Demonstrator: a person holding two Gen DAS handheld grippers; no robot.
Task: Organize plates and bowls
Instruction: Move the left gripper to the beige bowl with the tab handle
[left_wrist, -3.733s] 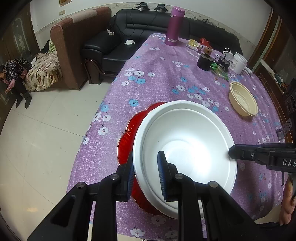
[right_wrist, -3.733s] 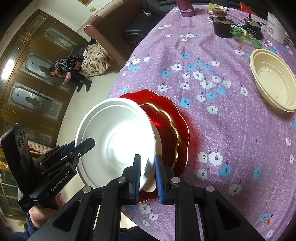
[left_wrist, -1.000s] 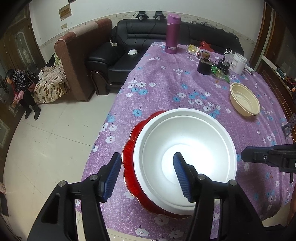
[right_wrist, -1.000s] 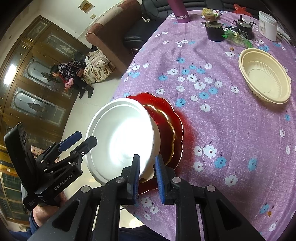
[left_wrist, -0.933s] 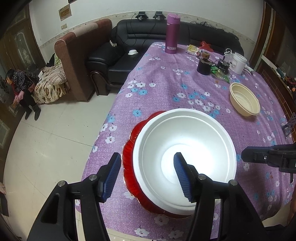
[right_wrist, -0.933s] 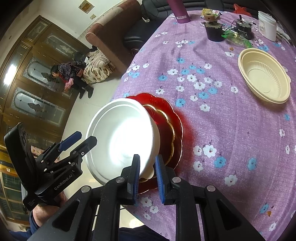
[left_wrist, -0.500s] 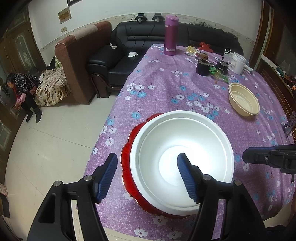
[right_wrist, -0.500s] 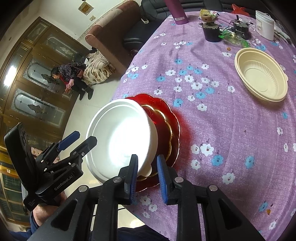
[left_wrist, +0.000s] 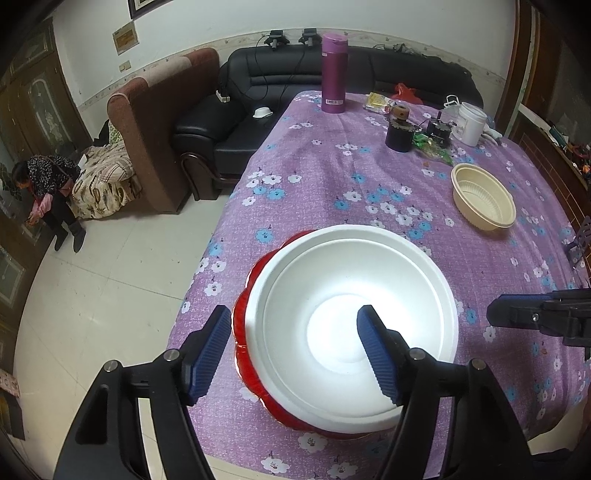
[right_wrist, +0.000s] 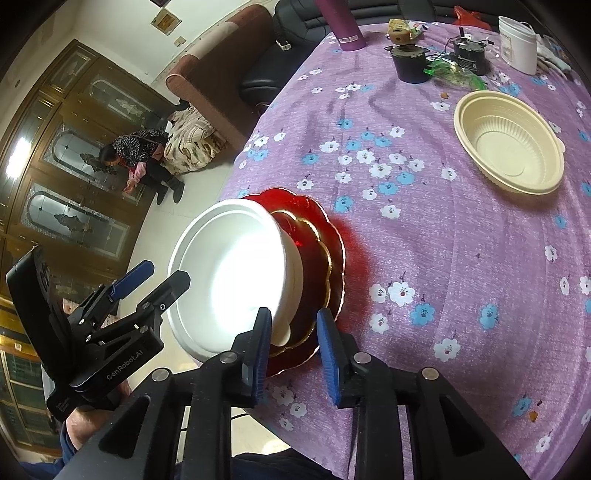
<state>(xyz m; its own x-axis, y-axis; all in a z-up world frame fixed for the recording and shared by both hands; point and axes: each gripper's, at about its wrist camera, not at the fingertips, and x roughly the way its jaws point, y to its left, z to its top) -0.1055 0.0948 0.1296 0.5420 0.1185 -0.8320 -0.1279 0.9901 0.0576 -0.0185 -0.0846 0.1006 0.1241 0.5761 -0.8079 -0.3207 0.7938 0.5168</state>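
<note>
A white foam bowl (left_wrist: 351, 317) rests on stacked red gold-rimmed plates (right_wrist: 332, 258) near the table's front-left corner. My left gripper (left_wrist: 293, 328) is open wide. One pad hangs outside the red plate (left_wrist: 242, 317), the other over the bowl's inside, and neither touches. My right gripper (right_wrist: 294, 325) straddles the bowl's (right_wrist: 229, 273) near rim and the plate edge. Its jaws are opening and the pads stand off the rim. A cream ribbed bowl (right_wrist: 509, 144) sits alone at the far right of the table.
The purple flowered cloth (left_wrist: 332, 177) ends just left of the plates, with tiled floor below. At the far end stand a purple flask (left_wrist: 334, 74), a black jar (left_wrist: 399, 133) and a white container (left_wrist: 469, 123). Sofas lie beyond. A person (left_wrist: 44, 184) sits at far left.
Both grippers held the white bowl by its rim earlier. The left jaws have since spread wide, and the right pads have now parted from the rim. The bowl stays on the red plates.
</note>
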